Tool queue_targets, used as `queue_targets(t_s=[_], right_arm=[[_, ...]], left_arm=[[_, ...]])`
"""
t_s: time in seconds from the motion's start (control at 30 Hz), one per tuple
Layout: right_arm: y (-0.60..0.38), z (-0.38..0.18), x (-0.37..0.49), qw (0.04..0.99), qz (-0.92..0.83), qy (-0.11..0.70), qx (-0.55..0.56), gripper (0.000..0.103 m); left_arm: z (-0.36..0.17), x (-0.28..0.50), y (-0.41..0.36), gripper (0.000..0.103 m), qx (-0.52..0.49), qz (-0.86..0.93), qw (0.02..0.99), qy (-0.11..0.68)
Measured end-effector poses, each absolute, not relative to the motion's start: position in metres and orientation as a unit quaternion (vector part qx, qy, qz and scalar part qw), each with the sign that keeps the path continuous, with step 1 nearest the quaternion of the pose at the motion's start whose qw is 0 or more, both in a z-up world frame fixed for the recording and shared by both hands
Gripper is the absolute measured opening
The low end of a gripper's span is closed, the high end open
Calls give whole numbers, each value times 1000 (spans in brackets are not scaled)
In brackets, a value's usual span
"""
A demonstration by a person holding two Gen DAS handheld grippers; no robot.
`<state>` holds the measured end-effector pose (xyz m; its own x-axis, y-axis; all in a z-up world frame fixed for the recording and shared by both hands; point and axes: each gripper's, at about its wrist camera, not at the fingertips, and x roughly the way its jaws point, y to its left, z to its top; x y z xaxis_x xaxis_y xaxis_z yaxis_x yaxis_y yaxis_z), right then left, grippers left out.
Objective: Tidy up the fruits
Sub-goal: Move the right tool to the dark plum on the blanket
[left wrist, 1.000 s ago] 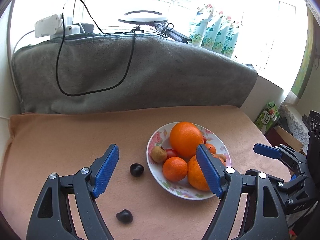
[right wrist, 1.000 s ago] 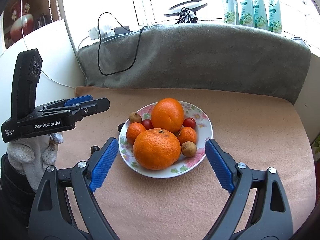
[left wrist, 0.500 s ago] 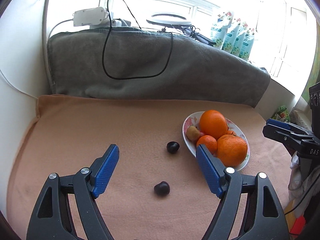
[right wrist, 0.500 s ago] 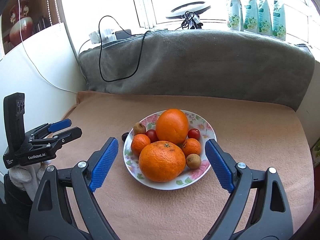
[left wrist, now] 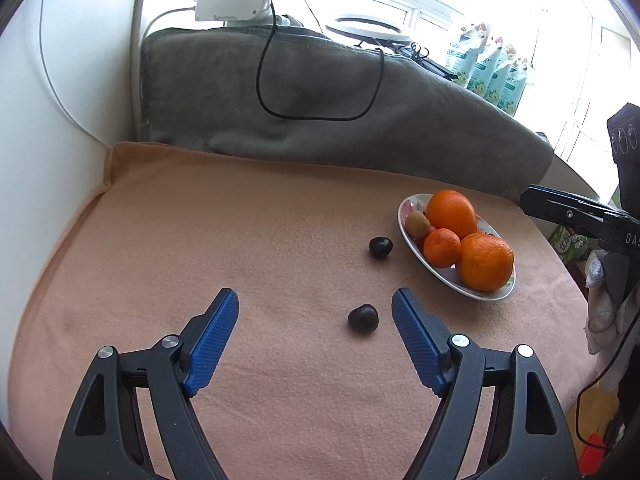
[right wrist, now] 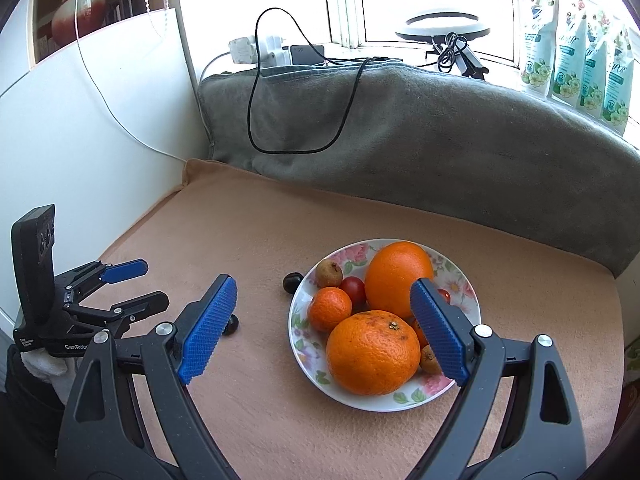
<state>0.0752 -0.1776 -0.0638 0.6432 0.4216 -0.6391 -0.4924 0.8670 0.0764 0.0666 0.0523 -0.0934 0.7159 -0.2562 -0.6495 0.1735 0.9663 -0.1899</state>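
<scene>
Left wrist: glossy dark fruits (left wrist: 363, 318) outside plate (left wrist: 408, 232)

We are in a home: a blanket-covered window seat (right wrist: 280, 232), a vase (right wrist: 78, 4) on a shelf, a flowered fruit plate (right wrist: 460, 276).

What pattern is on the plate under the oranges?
White plate with pink flowers and green leaves around its rim, clearest in the right wrist view.

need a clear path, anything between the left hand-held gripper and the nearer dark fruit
Nothing; bare peach blanket between left hand-held gripper and nearer dark fruit, per left wrist view.
</scene>
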Motion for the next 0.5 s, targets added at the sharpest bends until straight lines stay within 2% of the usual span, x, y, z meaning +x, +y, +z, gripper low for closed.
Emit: queue_targets(t_s=[0.3,0.4,0.5], right_arm=[[-158,-66,74,900,274,328,-85,91],[-152,-63,74,901,284,305,-117,91],[-145,-64,84,890,286,317,-157,91]], left_arm=[[-93,59,63,79,-58,-103,927,356],[-93,58,64,79,-60,-108,928,352],[-95,58,62,79,-62,-116,926,354]])
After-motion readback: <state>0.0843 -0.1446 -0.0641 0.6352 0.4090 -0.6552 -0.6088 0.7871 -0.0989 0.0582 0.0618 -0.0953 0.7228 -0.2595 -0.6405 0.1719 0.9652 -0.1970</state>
